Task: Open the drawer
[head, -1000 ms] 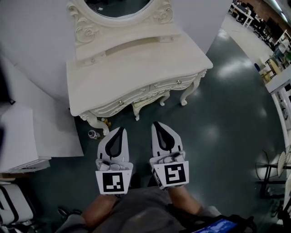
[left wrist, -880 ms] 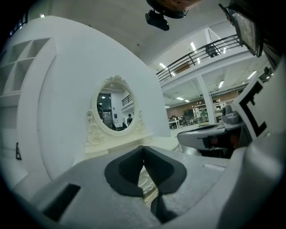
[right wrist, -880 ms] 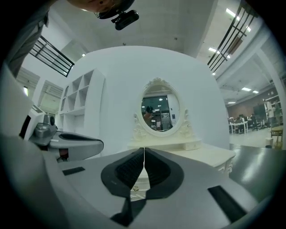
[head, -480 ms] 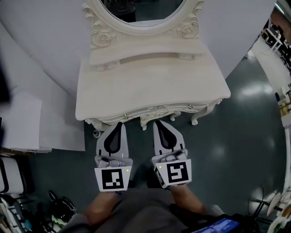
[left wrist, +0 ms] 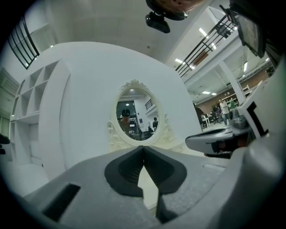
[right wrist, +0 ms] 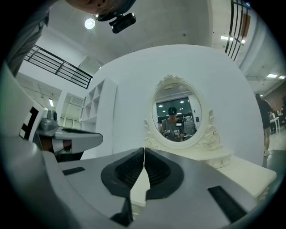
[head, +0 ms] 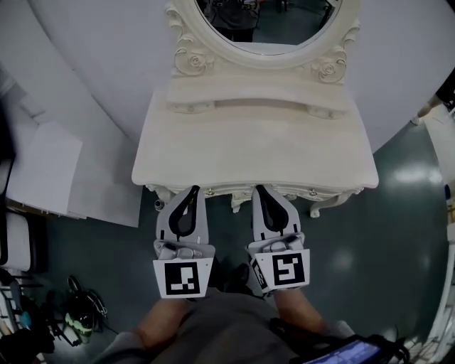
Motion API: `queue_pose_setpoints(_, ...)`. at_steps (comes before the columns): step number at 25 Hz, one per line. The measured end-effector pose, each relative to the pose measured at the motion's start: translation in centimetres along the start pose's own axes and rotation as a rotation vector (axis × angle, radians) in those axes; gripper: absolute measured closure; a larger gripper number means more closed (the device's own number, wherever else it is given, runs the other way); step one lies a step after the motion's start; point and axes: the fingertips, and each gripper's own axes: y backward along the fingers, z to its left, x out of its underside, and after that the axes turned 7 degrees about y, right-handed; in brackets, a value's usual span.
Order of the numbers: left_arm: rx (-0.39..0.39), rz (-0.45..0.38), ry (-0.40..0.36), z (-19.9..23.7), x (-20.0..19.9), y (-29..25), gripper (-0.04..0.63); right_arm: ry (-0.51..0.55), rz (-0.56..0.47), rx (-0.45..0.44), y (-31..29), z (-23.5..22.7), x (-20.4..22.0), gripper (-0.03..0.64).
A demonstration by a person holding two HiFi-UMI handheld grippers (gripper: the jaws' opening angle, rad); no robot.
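A cream carved dressing table [head: 256, 153] with an oval mirror [head: 264, 21] stands straight ahead. Its drawer fronts [head: 227, 190] show only as a thin carved strip under the top's front edge. My left gripper [head: 193, 189] is shut and holds nothing, its tip at that front edge on the left. My right gripper [head: 257, 188] is also shut and holds nothing, its tip at the edge near the middle. In the left gripper view the left gripper [left wrist: 143, 146] points level at the mirror [left wrist: 134, 117]. In the right gripper view the right gripper [right wrist: 144, 148] points level at the mirror [right wrist: 178, 118].
A curved white wall [head: 106, 57] backs the table. White flat panels [head: 50, 178] lie on the floor at the left. Cables and small items [head: 78, 313] sit at the bottom left. A low raised shelf [head: 259, 106] runs along the tabletop's back. Dark floor [head: 405, 234] lies at the right.
The table has come much closer and now sits centred. Both shut grippers have moved forward from open floor up to the table's front edge.
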Motion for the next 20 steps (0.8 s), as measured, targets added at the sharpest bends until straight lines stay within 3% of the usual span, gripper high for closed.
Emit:
queue_pose_setpoints(8, -0.036, 0.037, 0.053, 2.7, 4.3, -1.9, 0.580, 0.003, 0.052, -0.047, -3.1, 1.8, 3.8, 0.603)
queue_pose_setpoints(20, -0.044, 0.260, 0.157, 2.1, 17.9, -1.5, 0.580, -0.005, 0.219, -0.110, -3.9, 4.4, 14.4, 0.603)
